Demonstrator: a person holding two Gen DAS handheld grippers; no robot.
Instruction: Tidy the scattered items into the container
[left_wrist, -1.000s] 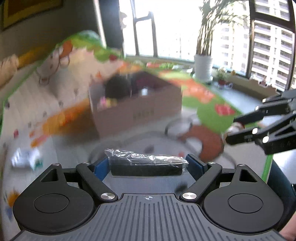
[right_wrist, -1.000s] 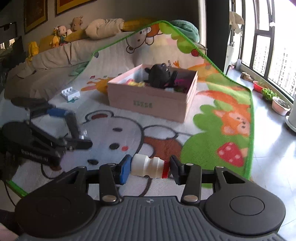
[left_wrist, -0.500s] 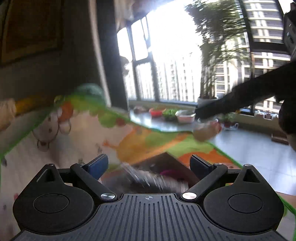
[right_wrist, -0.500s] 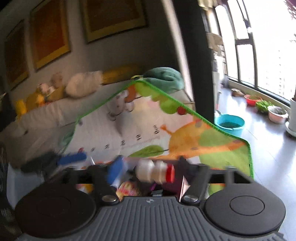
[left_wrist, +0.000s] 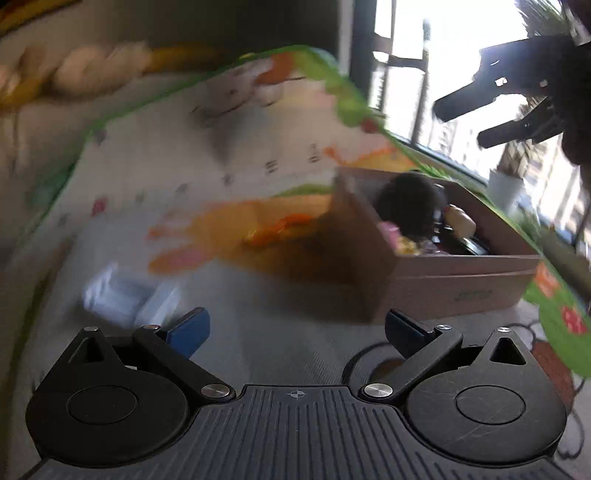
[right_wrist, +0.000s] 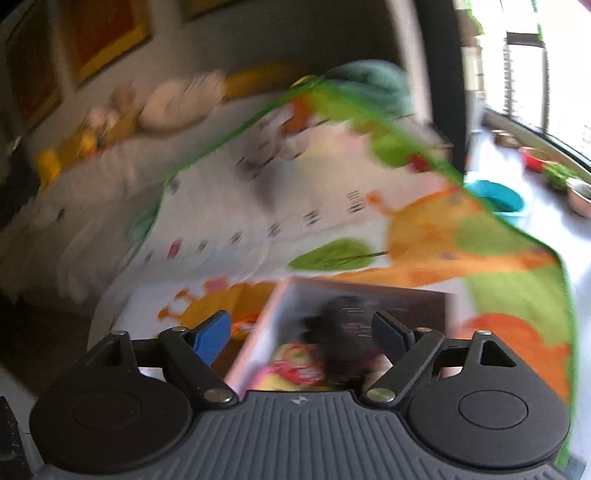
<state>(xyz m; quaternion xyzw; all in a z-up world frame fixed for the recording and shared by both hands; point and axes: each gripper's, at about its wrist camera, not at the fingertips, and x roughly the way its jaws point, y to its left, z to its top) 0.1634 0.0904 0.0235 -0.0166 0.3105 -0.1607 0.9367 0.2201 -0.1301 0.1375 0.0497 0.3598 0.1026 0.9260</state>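
Observation:
The cardboard box (left_wrist: 458, 288) stands on the play mat at the right of the left wrist view, with a black plush (left_wrist: 410, 206) and several small items inside. My left gripper (left_wrist: 295, 328) is open and empty, low over the mat to the left of the box. A small white and blue pack (left_wrist: 122, 295) lies on the mat just ahead of its left finger. My right gripper (right_wrist: 303, 332) is open and empty above the box (right_wrist: 255, 343), looking down at the black plush (right_wrist: 343, 332). It also shows in the left wrist view (left_wrist: 517, 107), high above the box.
The colourful play mat (right_wrist: 295, 221) runs up onto a sofa with plush toys (right_wrist: 177, 103) at the back. A blue basin (right_wrist: 498, 195) and plant pots stand on the floor by the window to the right.
Both grippers have opened: the wrapped black item left my left gripper and the white bottle left my right gripper. The left gripper then swung down and left towards the mat.

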